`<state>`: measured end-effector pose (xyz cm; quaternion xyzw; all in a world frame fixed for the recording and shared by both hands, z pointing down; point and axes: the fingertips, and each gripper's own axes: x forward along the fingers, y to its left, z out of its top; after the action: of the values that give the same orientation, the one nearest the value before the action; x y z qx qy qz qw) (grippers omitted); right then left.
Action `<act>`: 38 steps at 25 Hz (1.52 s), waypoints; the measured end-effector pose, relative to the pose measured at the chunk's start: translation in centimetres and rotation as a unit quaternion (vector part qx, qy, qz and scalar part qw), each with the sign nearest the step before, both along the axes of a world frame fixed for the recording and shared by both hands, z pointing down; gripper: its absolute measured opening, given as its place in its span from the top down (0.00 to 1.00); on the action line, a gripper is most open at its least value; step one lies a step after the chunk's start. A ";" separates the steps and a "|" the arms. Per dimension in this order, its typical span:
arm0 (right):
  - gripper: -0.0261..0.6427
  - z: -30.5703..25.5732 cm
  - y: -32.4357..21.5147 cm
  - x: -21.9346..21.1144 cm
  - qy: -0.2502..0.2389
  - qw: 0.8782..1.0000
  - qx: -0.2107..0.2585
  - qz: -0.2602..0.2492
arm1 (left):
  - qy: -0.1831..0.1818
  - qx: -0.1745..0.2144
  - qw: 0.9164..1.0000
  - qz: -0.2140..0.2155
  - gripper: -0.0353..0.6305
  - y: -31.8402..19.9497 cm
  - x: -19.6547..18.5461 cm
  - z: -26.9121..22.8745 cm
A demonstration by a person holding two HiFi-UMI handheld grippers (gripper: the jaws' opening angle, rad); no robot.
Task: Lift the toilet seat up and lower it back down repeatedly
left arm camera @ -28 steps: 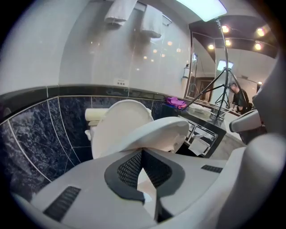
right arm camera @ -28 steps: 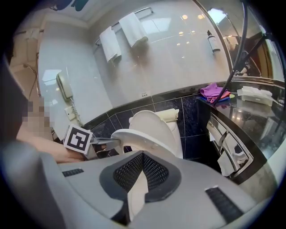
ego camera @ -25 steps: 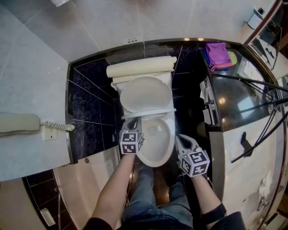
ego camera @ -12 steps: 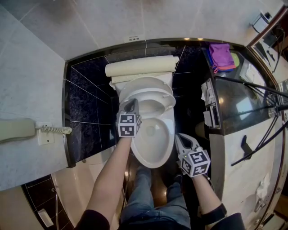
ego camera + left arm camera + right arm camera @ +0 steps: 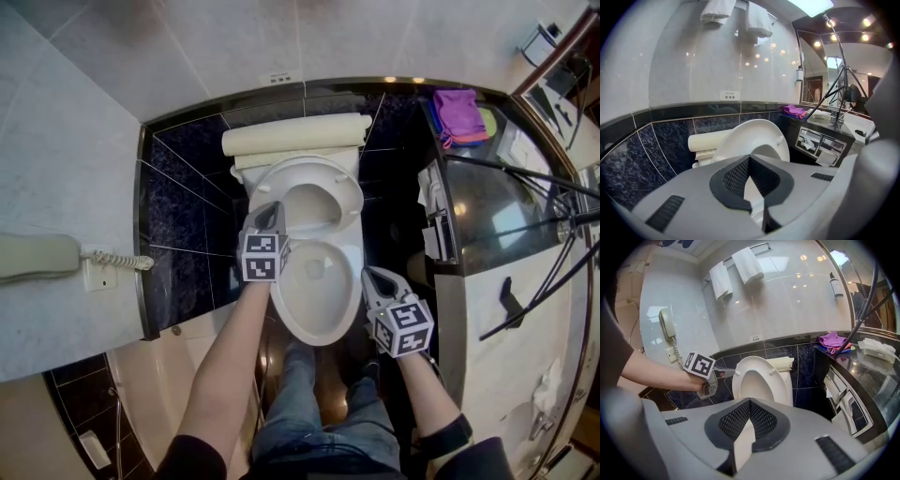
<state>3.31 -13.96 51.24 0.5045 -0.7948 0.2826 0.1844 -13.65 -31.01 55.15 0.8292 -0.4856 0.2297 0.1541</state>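
Quick status from my end. The toilet seat [image 5: 349, 195] is up, tipped back toward the tank [image 5: 295, 139] but not quite flat against it. Through its ring I can see the lid behind it in the right gripper view. The bowl [image 5: 319, 337] underneath is uncovered.

My left gripper [image 5: 273, 212] has its jaws pinched together with nothing between them. Its tips are right up against the left edge of the raised seat, and as far as I can tell they're touching it. It's pressing on the seat, not clamping it.

My right gripper [image 5: 368, 275] is also closed tight and empty. It hangs off the near right side of the bowl, clear of the seat, pointing toward the toilet.

Other stuff: a purple cloth [image 5: 459, 114] sits on the dark surface [image 5: 487, 197] to the right. There's a wall phone [image 5: 37, 256] on the left, and two white towels [image 5: 747, 263] hang on a bar on the far wall.
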 end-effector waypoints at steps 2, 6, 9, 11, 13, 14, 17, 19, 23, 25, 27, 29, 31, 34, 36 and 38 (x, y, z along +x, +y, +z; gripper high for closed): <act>0.94 -0.6 0.1 0.2 0.001 1.000 0.004 -0.003 | -0.001 0.000 1.000 0.001 0.95 1.3 0.0 -0.9; 0.94 -2.4 0.6 0.3 0.001 1.000 0.018 -0.014 | 0.003 0.003 1.000 0.003 0.95 4.8 0.3 -4.6; 0.94 -4.4 1.5 0.2 0.007 0.999 0.032 -0.030 | 0.001 0.013 1.000 -0.002 0.95 8.2 -0.2 -7.8; 0.94 -5.7 2.5 0.2 0.013 0.998 0.039 -0.042 | -0.002 0.019 1.000 -0.006 0.95 10.9 -0.8 -9.8; 0.94 -7.2 3.4 0.4 0.020 0.997 0.048 -0.051 | -0.004 0.030 0.999 -0.014 0.95 13.5 -1.7 -11.7; 0.94 -8.0 3.9 0.6 0.025 0.997 0.053 -0.056 | -0.004 0.034 0.999 -0.019 0.95 15.0 -2.0 -12.8; 0.94 -10.0 6.0 1.8 0.039 0.995 0.066 -0.065 | -0.006 0.046 0.998 -0.035 0.95 19.6 -3.3 -15.3; 0.94 -11.2 7.1 3.0 0.048 0.994 0.075 -0.064 | -0.004 0.051 0.998 -0.046 0.95 22.2 -4.0 -16.8; 0.94 -13.4 9.2 5.0 0.053 0.994 0.083 -0.055 | 0.012 0.059 0.995 -0.077 0.95 26.9 -5.6 -19.4; 0.94 -14.3 10.0 5.8 0.054 0.993 0.090 -0.055 | 0.015 0.069 0.994 -0.087 0.95 28.6 -6.0 -20.6; 0.94 -14.8 10.9 6.6 0.058 0.992 0.093 -0.056 | 0.017 0.077 0.993 -0.092 0.95 30.0 -6.1 -21.8; 0.94 -14.9 12.2 7.4 0.060 0.993 0.090 -0.056 | 0.021 0.078 0.992 -0.098 0.95 31.8 -6.1 -22.4; 0.94 -15.1 13.2 7.9 0.060 0.993 0.089 -0.055 | 0.025 0.079 0.991 -0.103 0.95 33.2 -6.1 -22.8; 0.94 -15.6 14.1 8.2 0.058 0.993 0.092 -0.055 | 0.029 0.086 0.990 -0.107 0.95 34.5 -6.2 -23.6; 0.94 -15.7 14.7 8.4 0.055 0.993 0.092 -0.054 | 0.030 0.091 0.989 -0.109 0.95 35.3 -6.1 -23.9; 0.94 -15.6 15.4 8.7 0.053 0.993 0.092 -0.054 | 0.029 0.095 0.989 -0.110 0.95 36.1 -6.0 -24.2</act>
<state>11.97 1.43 35.68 0.4895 -0.8327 0.1711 0.1940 -19.62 5.06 30.95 0.7882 -0.5885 0.1401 0.1132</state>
